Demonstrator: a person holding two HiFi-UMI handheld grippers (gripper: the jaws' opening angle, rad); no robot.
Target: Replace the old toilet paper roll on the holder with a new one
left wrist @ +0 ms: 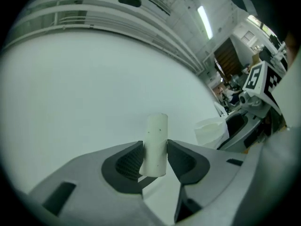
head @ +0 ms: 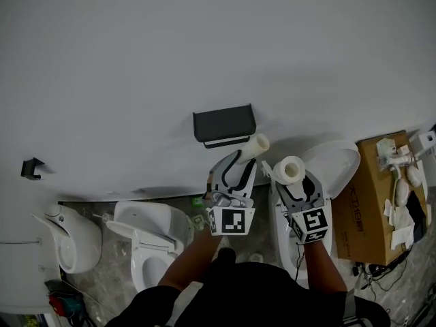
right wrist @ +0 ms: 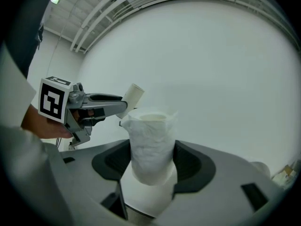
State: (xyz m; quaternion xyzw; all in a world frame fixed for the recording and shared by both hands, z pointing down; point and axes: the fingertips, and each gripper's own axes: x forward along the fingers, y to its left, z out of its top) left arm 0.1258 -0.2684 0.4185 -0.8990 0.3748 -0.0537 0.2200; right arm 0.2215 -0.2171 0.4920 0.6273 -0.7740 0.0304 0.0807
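The dark toilet paper holder (head: 225, 123) hangs on the white wall, and no roll shows on it. Just below and right of it, my left gripper (head: 246, 157) is shut on a bare whitish cardboard tube (head: 254, 146), which sticks up between the pads in the left gripper view (left wrist: 155, 145). My right gripper (head: 294, 181) is shut on a full white toilet paper roll (head: 289, 169), held upright beside the tube and a little lower. The right gripper view shows the roll (right wrist: 149, 145) pressed between both pads, with the left gripper (right wrist: 115, 102) and its tube (right wrist: 132, 95) to the left.
On the floor below stand a white toilet (head: 146, 240), a urinal-like fixture (head: 68, 240) at the left and another toilet with raised lid (head: 334, 165) at the right. A cardboard box (head: 375, 203) with white parts sits far right. A small black hook (head: 30, 167) is on the wall.
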